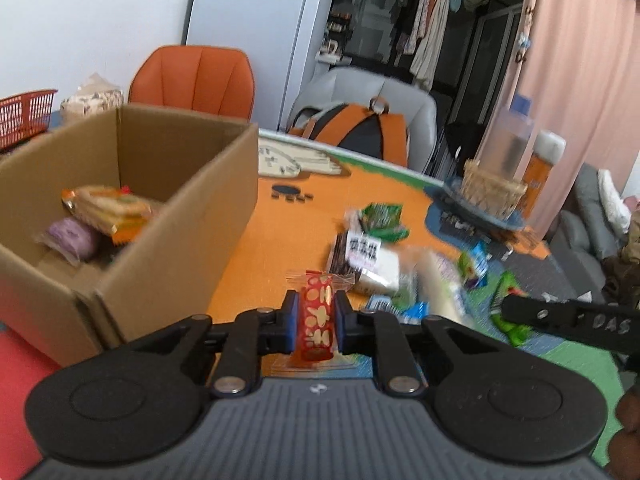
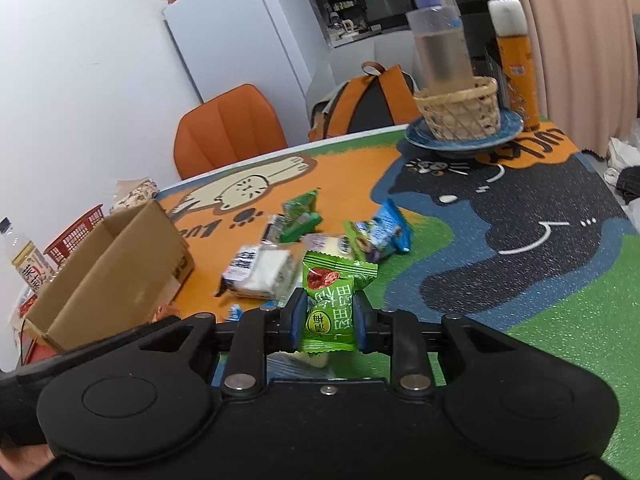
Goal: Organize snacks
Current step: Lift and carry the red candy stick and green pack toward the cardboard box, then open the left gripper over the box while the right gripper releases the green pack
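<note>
While the box (image 1: 132, 200) stands open at far left on the surface (image 1: 280, 224), holding an orange packet (image 1: 110, 208) and a purple one (image 1: 72, 238), the left claw (image 1: 317, 322) grips a red sweet (image 1: 317, 320) between its pads, just right of the box. Loose snacks (image 2: 320, 236) lie mid-surface. Further right, the right claw (image 2: 328, 320) is clamped on a green sweet (image 2: 332, 304). A basket (image 2: 460, 112) sits on a plate (image 2: 424, 138) at far right.
</note>
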`<act>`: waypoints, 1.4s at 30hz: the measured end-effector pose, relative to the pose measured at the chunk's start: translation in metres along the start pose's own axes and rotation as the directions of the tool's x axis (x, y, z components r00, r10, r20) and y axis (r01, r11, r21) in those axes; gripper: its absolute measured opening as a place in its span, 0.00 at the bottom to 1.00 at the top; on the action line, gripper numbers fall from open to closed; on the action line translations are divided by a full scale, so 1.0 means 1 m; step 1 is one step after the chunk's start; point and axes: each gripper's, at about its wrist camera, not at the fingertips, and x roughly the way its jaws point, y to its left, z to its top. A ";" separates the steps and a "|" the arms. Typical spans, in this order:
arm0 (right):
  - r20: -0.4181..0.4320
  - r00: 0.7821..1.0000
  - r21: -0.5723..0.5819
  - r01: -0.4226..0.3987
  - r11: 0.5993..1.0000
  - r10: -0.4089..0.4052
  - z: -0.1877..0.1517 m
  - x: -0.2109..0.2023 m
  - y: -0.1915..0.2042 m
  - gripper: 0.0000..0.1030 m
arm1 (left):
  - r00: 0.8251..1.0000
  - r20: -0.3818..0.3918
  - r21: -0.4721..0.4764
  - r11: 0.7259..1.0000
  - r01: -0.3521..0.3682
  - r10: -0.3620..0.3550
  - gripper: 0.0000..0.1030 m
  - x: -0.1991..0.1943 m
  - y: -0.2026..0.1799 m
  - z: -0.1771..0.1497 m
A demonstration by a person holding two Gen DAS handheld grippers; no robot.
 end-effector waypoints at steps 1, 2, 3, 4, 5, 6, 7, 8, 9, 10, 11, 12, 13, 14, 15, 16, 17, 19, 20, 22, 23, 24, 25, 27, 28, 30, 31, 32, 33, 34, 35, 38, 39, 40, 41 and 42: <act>0.003 1.000 -0.005 -0.004 1.000 0.004 0.001 -0.001 0.004 0.25 | 1.000 0.009 -0.001 1.000 0.006 -0.006 0.16 -0.005 0.000 0.002; 0.007 1.000 -0.011 -0.009 1.000 0.009 0.001 -0.002 0.008 0.25 | 1.000 0.017 -0.002 1.000 0.012 -0.012 0.16 -0.008 0.001 0.005; 0.010 1.000 -0.017 -0.014 1.000 0.014 0.002 -0.003 0.011 0.25 | 1.000 0.024 -0.003 1.000 0.016 -0.016 0.16 -0.012 0.001 0.007; 0.012 1.000 -0.021 -0.019 1.000 0.019 0.003 -0.004 0.015 0.25 | 0.999 0.034 -0.006 1.000 0.020 -0.020 0.16 -0.017 0.002 0.009; 0.015 1.000 -0.026 -0.023 0.999 0.024 0.004 -0.005 0.018 0.25 | 0.999 0.041 -0.007 1.000 0.022 -0.022 0.16 -0.021 0.003 0.011; 0.019 0.999 -0.034 -0.028 0.999 0.029 0.004 -0.007 0.022 0.25 | 0.998 0.050 -0.008 1.000 0.024 -0.023 0.16 -0.024 0.004 0.013; 0.023 0.999 -0.039 -0.032 0.999 0.033 0.005 -0.008 0.026 0.25 | 0.998 0.058 -0.009 1.000 0.024 -0.023 0.16 -0.027 0.005 0.015; 0.027 0.999 -0.044 -0.037 0.998 0.039 0.006 -0.009 0.029 0.25 | 0.998 0.065 -0.009 1.000 0.022 -0.021 0.16 -0.029 0.006 0.017; 0.031 0.999 -0.047 -0.043 0.998 0.045 0.007 -0.010 0.032 0.25 | 0.998 0.068 -0.010 1.000 0.018 -0.018 0.16 -0.030 0.007 0.018; 0.034 0.998 -0.051 -0.048 0.998 0.050 0.007 -0.010 0.035 0.25 | 0.997 0.070 -0.014 1.000 0.017 -0.016 0.16 -0.032 0.009 0.019; 0.036 0.998 -0.054 -0.052 0.997 0.054 0.008 -0.011 0.038 0.25 | 0.997 0.074 -0.017 1.000 0.016 -0.014 0.16 -0.035 0.011 0.021; 0.038 0.998 -0.059 -0.056 0.997 0.058 0.008 -0.012 0.042 0.25 | 0.997 0.080 -0.018 1.000 0.015 -0.013 0.16 -0.038 0.012 0.022; 0.040 0.997 -0.064 -0.061 0.996 0.064 0.008 -0.012 0.045 0.25 | 0.996 0.088 -0.017 1.000 0.013 -0.012 0.16 -0.040 0.013 0.023; 0.040 0.997 -0.068 -0.066 0.996 0.069 0.009 -0.012 0.048 0.25 | 0.996 0.094 -0.019 1.000 0.013 -0.011 0.16 -0.043 0.015 0.024; 0.040 0.997 -0.072 -0.070 0.995 0.073 0.009 -0.013 0.051 0.25 | 0.995 0.101 -0.024 1.000 0.014 -0.011 0.16 -0.047 0.017 0.025; 0.042 0.996 -0.078 -0.075 0.994 0.078 0.010 -0.013 0.055 0.25 | 0.994 0.110 -0.028 1.000 0.014 -0.010 0.16 -0.050 0.019 0.027; 0.043 0.996 -0.084 -0.080 0.993 0.083 0.010 -0.014 0.059 0.25 | 0.993 0.118 -0.032 0.999 0.012 -0.008 0.16 -0.052 0.021 0.028; 0.045 0.995 -0.097 -0.085 0.992 0.090 0.011 -0.016 0.066 0.25 | 0.992 0.130 -0.043 0.999 0.009 -0.003 0.16 -0.057 0.027 0.031; 0.047 0.994 -0.103 -0.088 0.991 0.094 0.012 -0.016 0.069 0.25 | 0.991 0.137 -0.048 0.999 0.007 -0.001 0.16 -0.059 0.029 0.032; 0.050 0.993 -0.115 -0.097 0.989 0.103 0.014 -0.016 0.077 0.25 | 0.989 0.148 -0.055 0.998 0.004 0.004 0.16 -0.063 0.034 0.034; 0.051 0.993 -0.118 -0.099 0.988 0.106 0.015 -0.015 0.080 0.25 | 0.989 0.151 -0.059 0.998 0.003 0.006 0.16 -0.064 0.037 0.035; 0.051 0.993 -0.121 -0.101 0.988 0.108 0.015 -0.015 0.083 0.25 | 0.988 0.154 -0.064 0.998 0.001 0.009 0.16 -0.065 0.040 0.036; 0.050 0.993 -0.125 -0.104 0.987 0.111 0.016 -0.014 0.086 0.25 | 0.988 0.156 -0.067 0.998 -0.001 0.011 0.16 -0.066 0.042 0.036; 0.049 0.992 -0.135 -0.107 0.985 0.115 0.016 -0.012 0.092 0.25 | 0.987 0.159 -0.075 0.997 -0.005 0.017 0.16 -0.068 0.048 0.037; 0.048 0.992 -0.140 -0.110 0.984 0.117 0.016 -0.011 0.096 0.25 | 0.987 0.160 -0.079 0.997 -0.008 0.020 0.16 -0.069 0.051 0.037; 0.045 0.992 -0.150 -0.114 0.982 0.122 0.017 -0.009 0.102 0.25 | 0.986 0.162 -0.091 0.996 -0.012 0.027 0.16 -0.070 0.058 0.037; 0.043 0.991 -0.155 -0.116 0.981 0.124 0.017 -0.007 0.106 0.25 | 0.986 0.164 -0.097 0.995 -0.014 0.030 0.16 -0.071 0.062 0.038; 0.041 0.991 -0.160 -0.117 0.980 0.125 0.017 -0.006 0.109 0.25 | 0.986 0.166 -0.102 0.995 -0.016 0.033 0.16 -0.072 0.066 0.038; 0.040 0.991 -0.165 -0.120 0.979 0.128 0.018 -0.005 0.114 0.25 | 0.985 0.168 -0.107 0.994 -0.017 0.035 0.16 -0.072 0.069 0.039; 0.039 0.991 -0.169 -0.122 0.978 0.131 0.019 -0.004 0.117 0.25 | 0.985 0.169 -0.113 0.993 -0.019 0.038 0.16 -0.072 0.074 0.040; 0.039 0.990 -0.173 -0.124 0.977 0.133 0.020 -0.003 0.121 0.25 | 0.985 0.170 -0.118 0.993 -0.021 0.041 0.16 -0.073 0.077 0.040; 0.039 0.990 -0.188 -0.127 0.974 0.137 0.021 0.000 0.133 0.25 | 0.983 0.173 -0.135 0.990 -0.031 0.055 0.16 -0.072 0.090 0.043; 0.039 0.990 -0.194 -0.129 0.973 0.139 0.021 0.001 0.137 0.25 | 0.983 0.172 -0.142 0.989 -0.035 0.060 0.16 -0.071 0.095 0.044; 0.037 0.990 -0.198 -0.129 0.972 0.139 0.022 0.002 0.140 0.25 | 0.983 0.171 -0.149 0.988 -0.039 0.064 0.16 -0.070 0.098 0.044; 0.035 0.990 -0.205 -0.129 0.970 0.139 0.022 0.004 0.144 0.25 | 0.983 0.170 -0.156 0.987 -0.042 0.069 0.16 -0.069 0.102 0.045; 0.033 0.990 -0.209 -0.129 0.969 0.139 0.022 0.006 0.146 0.25 | 0.983 0.169 -0.163 0.986 -0.046 0.073 0.16 -0.067 0.106 0.046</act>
